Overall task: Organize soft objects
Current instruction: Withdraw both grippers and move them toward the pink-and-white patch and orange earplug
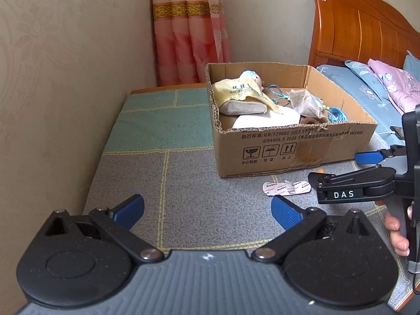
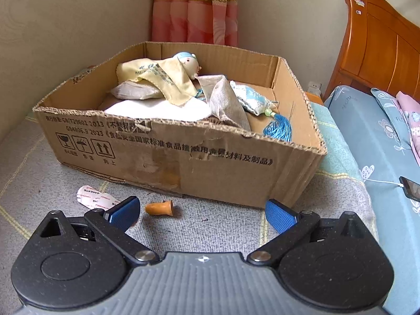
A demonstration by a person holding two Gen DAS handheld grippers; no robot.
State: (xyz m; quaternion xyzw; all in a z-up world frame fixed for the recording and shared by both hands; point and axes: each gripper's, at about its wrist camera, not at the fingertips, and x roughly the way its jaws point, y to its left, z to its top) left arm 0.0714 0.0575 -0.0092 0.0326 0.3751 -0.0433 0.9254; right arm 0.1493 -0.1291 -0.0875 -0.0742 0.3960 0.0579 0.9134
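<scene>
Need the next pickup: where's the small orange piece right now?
In the right wrist view, the orange piece lies on the mat just in front of the box, between the plaster and the open right claw.

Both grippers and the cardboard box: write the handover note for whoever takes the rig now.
Left gripper: open, empty, over the mat.
Right gripper: open, empty, close to the cardboard box.
In the box: yellow cloth, small doll, grey pad, white cloth, burlap pouch, blue tasselled sachet.
Left on the mat: orange finger cot, plaster wrapper.
</scene>
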